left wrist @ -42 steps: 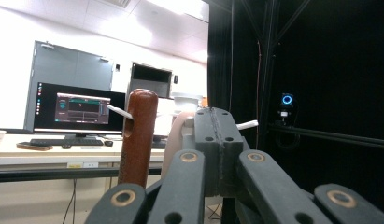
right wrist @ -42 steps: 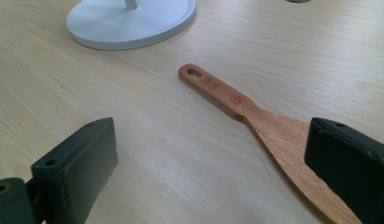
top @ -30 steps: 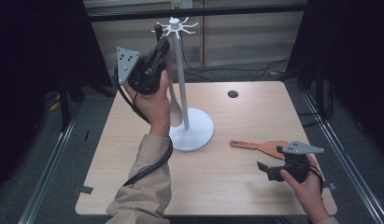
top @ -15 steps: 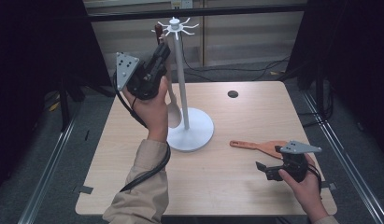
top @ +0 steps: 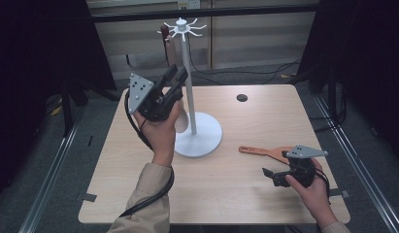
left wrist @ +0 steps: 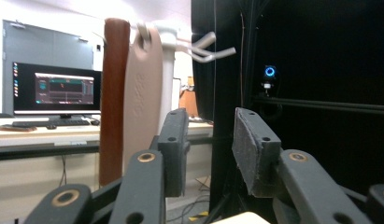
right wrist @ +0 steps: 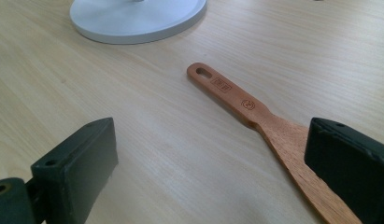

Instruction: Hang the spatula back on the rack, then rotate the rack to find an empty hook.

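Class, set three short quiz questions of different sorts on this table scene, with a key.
1. True or false: the wooden spatula lies flat on the table.
2. What hangs from the white hook stand? A) utensils B) mugs C) keys
3. Fill in: nothing sits between the jaws of the left hand-held gripper; they are ____.

Key: 1 true; 2 A; 3 open, having just been opening.

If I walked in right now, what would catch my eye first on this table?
Probably the tall white hook stand mid-table, with two utensils hanging from its top. The left gripper, jaws just opening and holding nothing, sits below them. A wooden spatula lies flat by the right gripper.
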Action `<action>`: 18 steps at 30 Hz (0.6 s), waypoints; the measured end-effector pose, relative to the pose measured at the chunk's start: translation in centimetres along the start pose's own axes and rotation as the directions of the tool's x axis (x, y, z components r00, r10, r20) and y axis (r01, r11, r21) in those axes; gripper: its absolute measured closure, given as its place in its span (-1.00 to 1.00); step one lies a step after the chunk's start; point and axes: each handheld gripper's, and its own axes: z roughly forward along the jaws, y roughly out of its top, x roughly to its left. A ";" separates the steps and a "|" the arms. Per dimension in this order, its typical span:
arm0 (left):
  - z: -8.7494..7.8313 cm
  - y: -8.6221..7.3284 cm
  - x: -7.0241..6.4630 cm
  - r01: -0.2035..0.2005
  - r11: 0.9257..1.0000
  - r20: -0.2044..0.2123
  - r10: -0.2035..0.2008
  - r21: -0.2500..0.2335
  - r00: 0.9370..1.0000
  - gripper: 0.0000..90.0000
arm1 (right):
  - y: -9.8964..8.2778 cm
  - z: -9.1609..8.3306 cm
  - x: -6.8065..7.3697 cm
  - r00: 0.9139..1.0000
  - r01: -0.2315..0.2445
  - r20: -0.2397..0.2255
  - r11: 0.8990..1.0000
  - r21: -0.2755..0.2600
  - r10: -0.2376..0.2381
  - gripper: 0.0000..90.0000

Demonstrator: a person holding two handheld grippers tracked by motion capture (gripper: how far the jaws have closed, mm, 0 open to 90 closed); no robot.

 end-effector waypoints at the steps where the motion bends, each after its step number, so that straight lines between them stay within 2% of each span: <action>1: -0.2 -0.7 -0.1 -0.008 1.000 0.005 0.008 0.022 1.000 0.38 | 0.0 0.1 -0.1 1.000 0.005 -0.001 1.000 -0.003 -0.005 -0.96; 2: -0.2 -0.7 -0.1 -0.008 1.000 0.005 0.008 0.022 1.000 0.36 | 0.1 0.1 -0.1 1.000 0.005 0.000 1.000 -0.003 -0.005 -0.96; 4: -0.3 -1.5 -0.1 0.021 0.999 0.011 -0.021 0.034 1.000 0.32 | 0.1 0.2 -0.1 1.000 0.001 -0.001 1.000 -0.003 -0.001 -0.96; 6: -0.6 -2.3 0.0 0.023 0.999 0.005 -0.023 0.041 1.000 0.22 | 0.0 0.3 -0.1 1.000 0.007 -0.006 1.000 0.003 -0.007 -0.96; 8: -0.8 -3.0 -0.1 0.022 0.998 0.010 -0.022 0.054 1.000 0.17 | 0.0 0.5 -0.2 1.000 0.019 -0.008 1.000 0.004 -0.019 -0.97; 9: -1.0 -3.2 0.0 -0.001 0.997 0.017 0.000 0.078 1.000 0.15 | 0.0 0.5 -0.2 1.000 0.020 -0.007 1.000 0.005 -0.020 -0.97; 13: -1.4 -4.2 -0.2 0.019 0.995 0.028 -0.022 0.093 0.999 0.01 | 0.0 1.0 -0.8 1.000 0.032 0.001 0.999 0.010 -0.032 -0.98; 14: -1.5 -4.8 -0.3 -0.001 0.993 0.042 -0.004 0.115 0.999 -0.02 | 0.0 1.1 -0.9 0.999 0.036 0.001 0.999 0.010 -0.036 -0.98; 18: -1.8 -5.7 -0.5 -0.010 0.991 0.054 0.002 0.137 0.999 -0.17 | -0.1 1.7 -1.5 0.998 0.055 0.009 0.998 0.014 -0.055 -0.98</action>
